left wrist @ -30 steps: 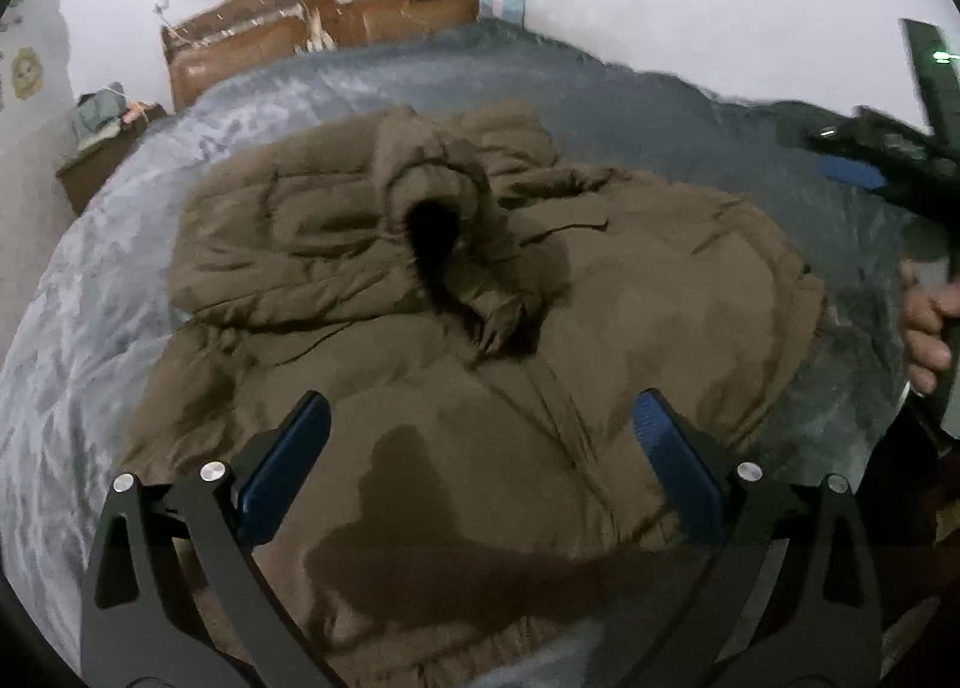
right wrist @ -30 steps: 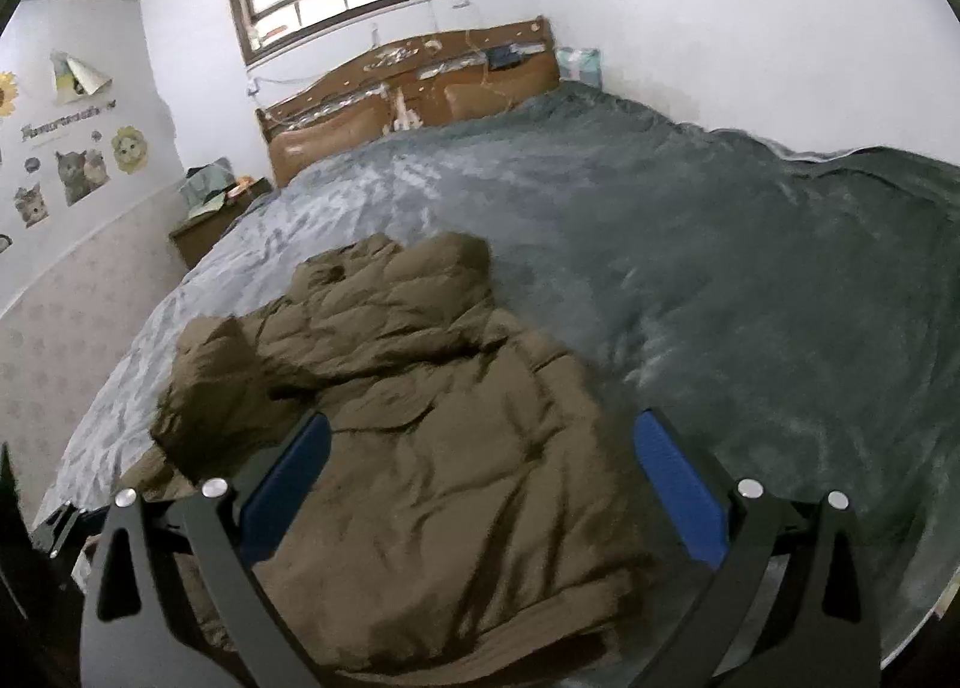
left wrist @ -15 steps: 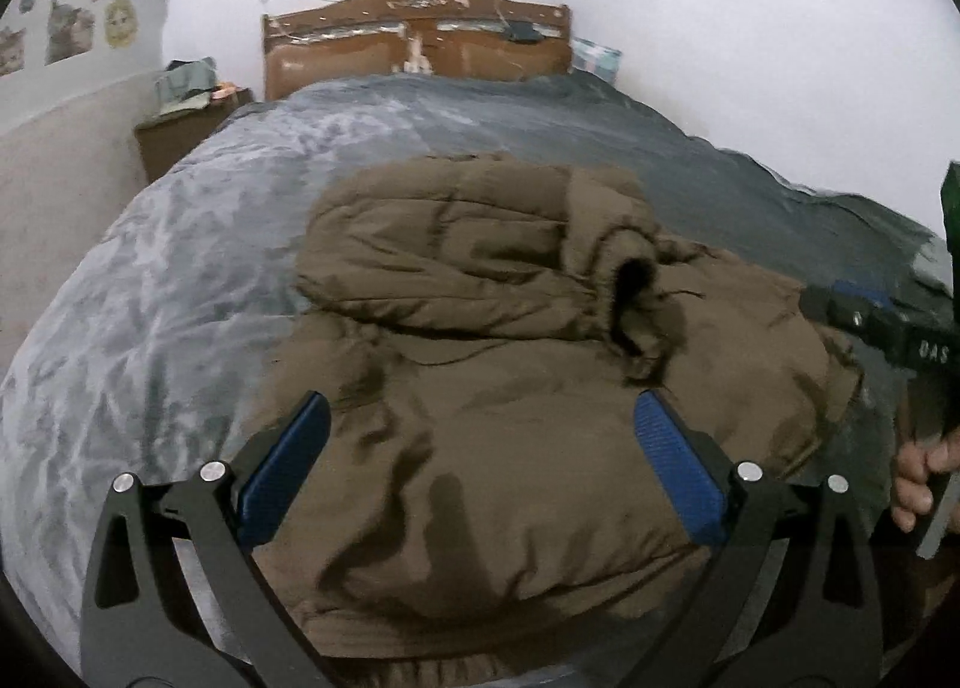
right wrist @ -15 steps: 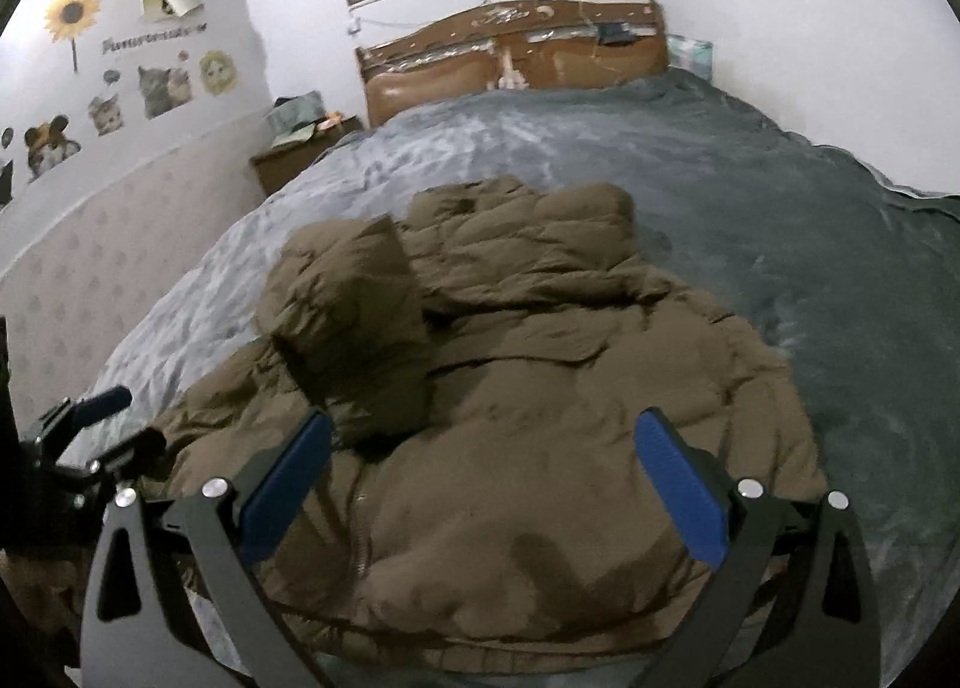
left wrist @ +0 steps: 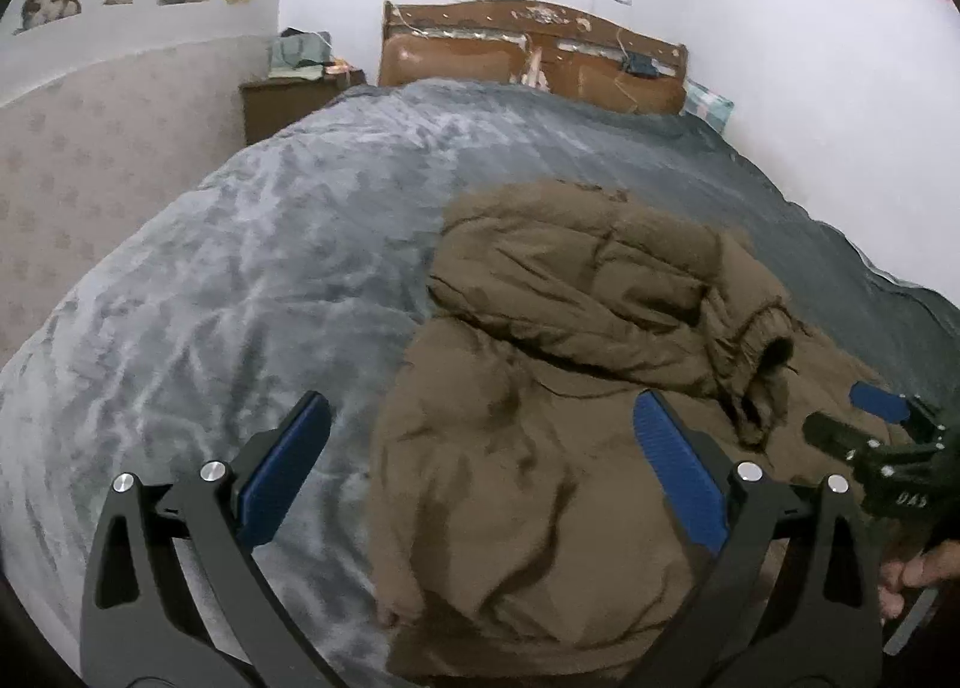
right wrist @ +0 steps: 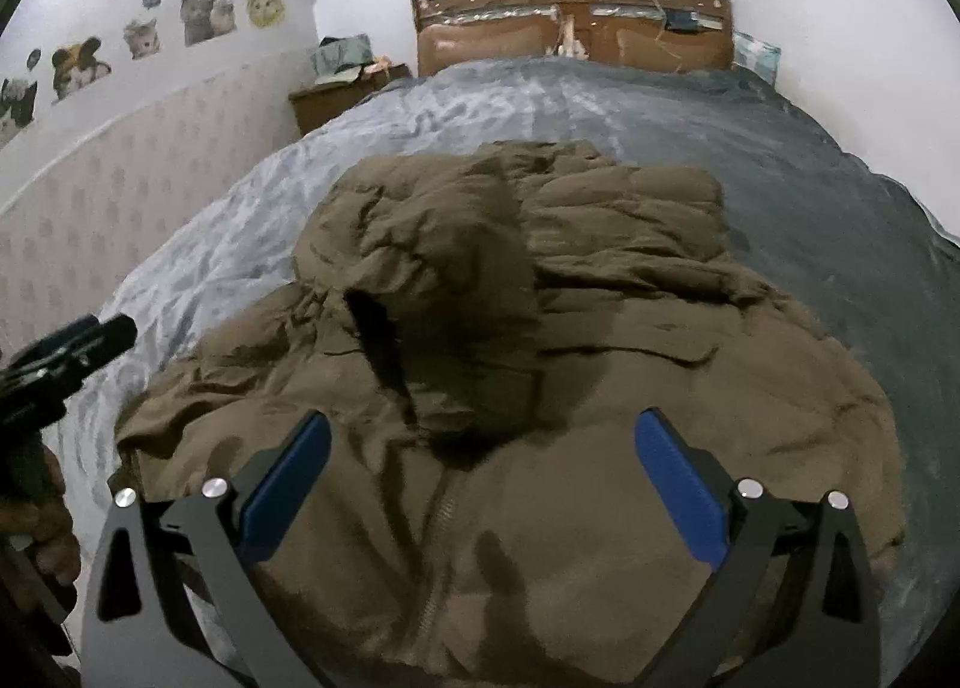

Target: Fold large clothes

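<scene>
Left wrist view: a brown padded jacket lies on a bed covered by a grey-blue blanket, near the foot edge and toward the bed's right side. Its long axis runs from the foot edge up toward the wooden headboard, hem nearest the camera, collar end farther up the bed. One sleeve is folded across the upper part of the jacket, its dark cuff opening pointing toward the right edge of the bed. The left tongs are released, the two blue pads spread wide and holding nothing; they hang above the jacket's left border, so the left pad is over bare blanket and the right pad over brown fabric. At the right edge of this view the right tongs and a hand show over the jacket's right part.

Right wrist view: the jacket fills the middle, with a zipper line running up from the foot edge between the pads. The folded sleeve lies over the chest with its cuff opening facing the camera. The right tongs are released too, pads wide apart above the lower front of the jacket, gripping nothing. The left tongs appear at the left edge beside the jacket's left border. A nightstand with clutter on top stands at the head of the bed's left side.
</scene>
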A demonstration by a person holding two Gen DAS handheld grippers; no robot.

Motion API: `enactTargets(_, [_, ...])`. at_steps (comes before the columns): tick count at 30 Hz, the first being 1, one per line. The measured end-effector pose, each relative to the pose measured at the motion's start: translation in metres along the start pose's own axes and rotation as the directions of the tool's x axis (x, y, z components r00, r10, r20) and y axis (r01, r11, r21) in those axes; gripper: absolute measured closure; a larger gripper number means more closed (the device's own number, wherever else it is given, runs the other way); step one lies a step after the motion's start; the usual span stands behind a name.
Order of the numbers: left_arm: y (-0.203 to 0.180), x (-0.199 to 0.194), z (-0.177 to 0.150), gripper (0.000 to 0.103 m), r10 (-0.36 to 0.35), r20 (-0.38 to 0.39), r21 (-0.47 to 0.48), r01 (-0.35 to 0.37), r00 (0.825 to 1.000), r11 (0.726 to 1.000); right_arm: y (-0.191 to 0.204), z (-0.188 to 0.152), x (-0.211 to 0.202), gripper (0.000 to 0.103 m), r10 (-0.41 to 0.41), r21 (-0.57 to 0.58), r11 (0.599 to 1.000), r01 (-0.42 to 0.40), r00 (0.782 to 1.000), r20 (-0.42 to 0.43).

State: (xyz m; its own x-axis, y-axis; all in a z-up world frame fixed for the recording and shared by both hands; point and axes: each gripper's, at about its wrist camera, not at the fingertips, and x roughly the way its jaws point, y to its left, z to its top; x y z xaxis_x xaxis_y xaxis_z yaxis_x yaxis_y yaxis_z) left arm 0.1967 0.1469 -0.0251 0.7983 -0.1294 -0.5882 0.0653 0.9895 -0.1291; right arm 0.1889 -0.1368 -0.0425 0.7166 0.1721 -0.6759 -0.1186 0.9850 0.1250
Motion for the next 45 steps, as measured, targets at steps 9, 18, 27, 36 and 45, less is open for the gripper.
enactTargets(9, [0.013,0.008,0.023,0.003,0.02,0.011,-0.01,-0.02,1.0,1.0,0.035,0.019,0.045,0.015,-0.046,-0.143,0.989,0.041,0.998,-0.033])
enactTargets(18, [-0.006,0.032,0.072,0.003,0.045,0.058,0.111,-0.051,0.997,0.992,-0.054,0.087,0.046,0.09,-0.062,-0.056,0.997,0.062,0.998,0.002])
enactTargets(27, [-0.043,0.125,0.121,0.003,0.072,0.017,0.116,-0.074,0.997,0.991,-0.147,0.168,0.095,0.09,-0.2,-0.007,0.98,0.2,0.98,0.002])
enactTargets(36, [-0.048,0.237,0.126,0.003,0.248,-0.069,0.163,-0.235,0.966,0.958,-0.187,0.154,0.168,0.075,-0.417,-0.049,0.908,0.416,0.89,-0.183])
enactTargets(45, [-0.069,0.28,0.129,0.003,0.187,-0.133,0.189,-0.161,0.973,0.969,-0.102,0.17,0.14,0.011,-0.176,-0.089,0.979,0.181,0.982,0.062])
